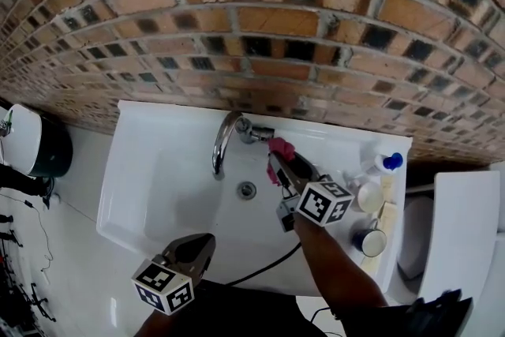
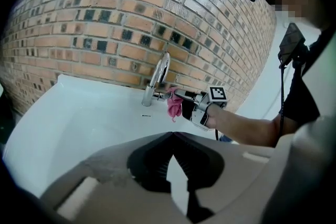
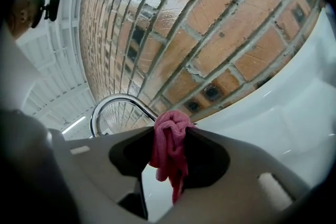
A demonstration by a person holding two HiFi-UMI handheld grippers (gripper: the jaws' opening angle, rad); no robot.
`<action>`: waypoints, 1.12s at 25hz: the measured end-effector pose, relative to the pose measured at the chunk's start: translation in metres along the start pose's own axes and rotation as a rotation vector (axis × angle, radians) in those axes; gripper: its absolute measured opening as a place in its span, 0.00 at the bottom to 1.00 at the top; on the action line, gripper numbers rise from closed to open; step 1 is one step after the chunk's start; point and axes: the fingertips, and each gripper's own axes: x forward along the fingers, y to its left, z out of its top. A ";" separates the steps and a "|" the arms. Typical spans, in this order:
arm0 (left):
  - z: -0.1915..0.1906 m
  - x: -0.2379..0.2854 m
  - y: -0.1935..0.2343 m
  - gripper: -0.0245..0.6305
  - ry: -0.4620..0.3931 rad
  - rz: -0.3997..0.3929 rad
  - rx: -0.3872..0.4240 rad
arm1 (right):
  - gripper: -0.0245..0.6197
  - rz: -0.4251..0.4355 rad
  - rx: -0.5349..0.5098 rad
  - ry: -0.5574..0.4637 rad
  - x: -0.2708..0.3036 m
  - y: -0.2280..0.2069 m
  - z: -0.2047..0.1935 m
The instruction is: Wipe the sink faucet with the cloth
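1. The pink cloth (image 1: pixel 281 147), at frame centre, is pinched between the closed jaws of the right claw (image 1: pixel 276 160), just beside the chrome faucet (image 1: pixel 224 140).
2. The left claw (image 1: pixel 207 242), jaws together and empty, hovers at lower left by the front rim of the white sink (image 1: pixel 150 193).

Cloth (image 3: pixel 170 155) at my right gripper (image 3: pixel 169 136): deep pink, plain, no print. Jaw shells pale grey with black inner pads; same on my left gripper (image 2: pixel 172 136). Marker cube (image 1: pixel 323 203): black squares on white. Faucet (image 1: pixel 223 140): bright silver chrome. Sink (image 1: pixel 150 193): plain white. Wall (image 1: pixel 276 20): orange-brown brick, grey mortar lines, dark squares set in the bricks. Bottle cap (image 1: pixel 393 161): blue.
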 end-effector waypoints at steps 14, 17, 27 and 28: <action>0.003 -0.006 0.012 0.04 0.010 -0.128 0.068 | 0.27 -0.077 -0.039 -0.050 -0.015 0.022 -0.014; 0.009 -0.009 0.024 0.04 0.018 -0.163 0.087 | 0.27 -0.110 -0.033 -0.069 -0.017 0.027 -0.022; 0.019 -0.004 0.064 0.04 0.092 -0.264 0.150 | 0.27 -0.155 0.124 -0.133 0.004 0.028 -0.058; 0.020 -0.002 0.068 0.04 0.100 -0.272 0.154 | 0.27 -0.157 0.169 -0.154 0.009 0.025 -0.060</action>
